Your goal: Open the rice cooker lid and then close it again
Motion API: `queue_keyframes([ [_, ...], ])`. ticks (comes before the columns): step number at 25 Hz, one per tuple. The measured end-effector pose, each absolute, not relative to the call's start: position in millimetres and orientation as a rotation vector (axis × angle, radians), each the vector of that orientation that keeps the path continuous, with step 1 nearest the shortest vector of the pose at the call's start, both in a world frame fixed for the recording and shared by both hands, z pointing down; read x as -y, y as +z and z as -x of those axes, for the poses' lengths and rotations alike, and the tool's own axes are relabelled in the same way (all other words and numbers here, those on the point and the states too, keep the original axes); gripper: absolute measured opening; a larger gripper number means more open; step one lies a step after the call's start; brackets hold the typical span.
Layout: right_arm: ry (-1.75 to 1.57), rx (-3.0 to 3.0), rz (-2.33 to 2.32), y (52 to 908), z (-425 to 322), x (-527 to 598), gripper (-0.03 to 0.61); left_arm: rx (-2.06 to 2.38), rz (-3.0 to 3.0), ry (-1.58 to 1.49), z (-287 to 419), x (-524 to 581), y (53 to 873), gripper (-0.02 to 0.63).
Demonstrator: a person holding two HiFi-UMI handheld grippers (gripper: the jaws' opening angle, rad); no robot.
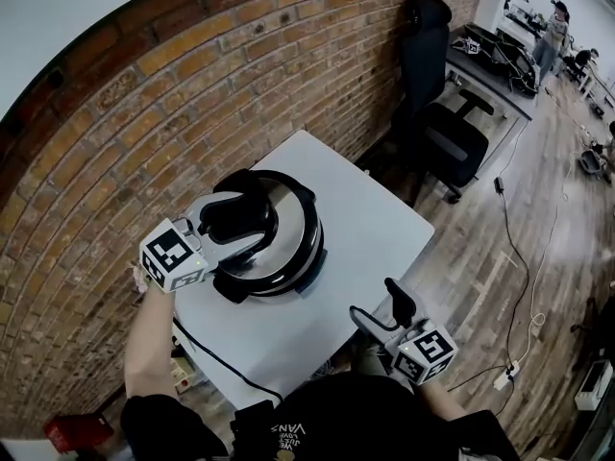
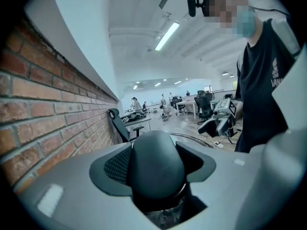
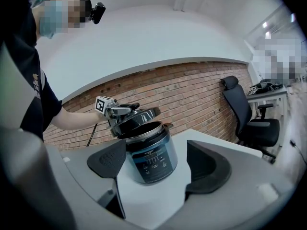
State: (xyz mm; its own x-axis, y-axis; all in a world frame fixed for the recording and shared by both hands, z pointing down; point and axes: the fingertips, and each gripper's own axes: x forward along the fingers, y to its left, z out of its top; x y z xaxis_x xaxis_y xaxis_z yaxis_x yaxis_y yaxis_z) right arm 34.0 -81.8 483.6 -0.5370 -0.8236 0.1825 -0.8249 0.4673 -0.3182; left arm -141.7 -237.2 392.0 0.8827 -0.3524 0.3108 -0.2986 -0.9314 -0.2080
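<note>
Clamps the left gripper [image 1: 226, 229] shut on the rounded black plastic lid handle [image 2: 154, 169], holding the black steel-rimmed lid [image 3: 136, 118] tilted just above the round dark rice cooker [image 3: 149, 159] on the white table [image 1: 375, 229]. Leaves the right gripper [image 1: 382, 310] spread, empty, well apart toward the near edge.

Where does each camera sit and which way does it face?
Head view: on the head, steeply down at the rice cooker; left gripper, right gripper, forearms show.
Left gripper view: along fingers gripping the lid handle, toward the office; torso shows.
Right gripper view: past open fingers at cooker, brick wall; left arm shows.
Shared: lid.
</note>
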Motion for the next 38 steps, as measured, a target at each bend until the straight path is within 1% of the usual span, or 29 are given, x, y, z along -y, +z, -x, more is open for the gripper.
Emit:
queue_keyframes([
  [7, 0.557, 2.749, -1.471, 467, -24, 82, 0.390, -0.722, 2.883, -0.232, 181, 216, 326, 0.285],
  [14, 0.520, 2.816, -1.411, 447, -16, 90, 0.390, -1.021, 2.858, 0.046, 250, 182, 298, 0.285],
  [20, 0.521, 2.862, -1.340, 439, -7, 96, 0.390, -1.285, 2.781, 0.199, 306, 146, 299, 0.284],
  [26, 0.531, 2.891, -1.288, 437, 3, 104, 0.390, -1.526, 2.712, 0.344, 348, 116, 317, 0.284],
  [32, 0.533, 2.897, -1.260, 437, 2, 111, 0.390, -1.702, 2.655, 0.431, 373, 99, 336, 0.284],
  [38, 0.543, 2.895, -1.239, 438, -1, 115, 0.390, -1.744, 2.623, 0.414, 379, 102, 337, 0.284],
])
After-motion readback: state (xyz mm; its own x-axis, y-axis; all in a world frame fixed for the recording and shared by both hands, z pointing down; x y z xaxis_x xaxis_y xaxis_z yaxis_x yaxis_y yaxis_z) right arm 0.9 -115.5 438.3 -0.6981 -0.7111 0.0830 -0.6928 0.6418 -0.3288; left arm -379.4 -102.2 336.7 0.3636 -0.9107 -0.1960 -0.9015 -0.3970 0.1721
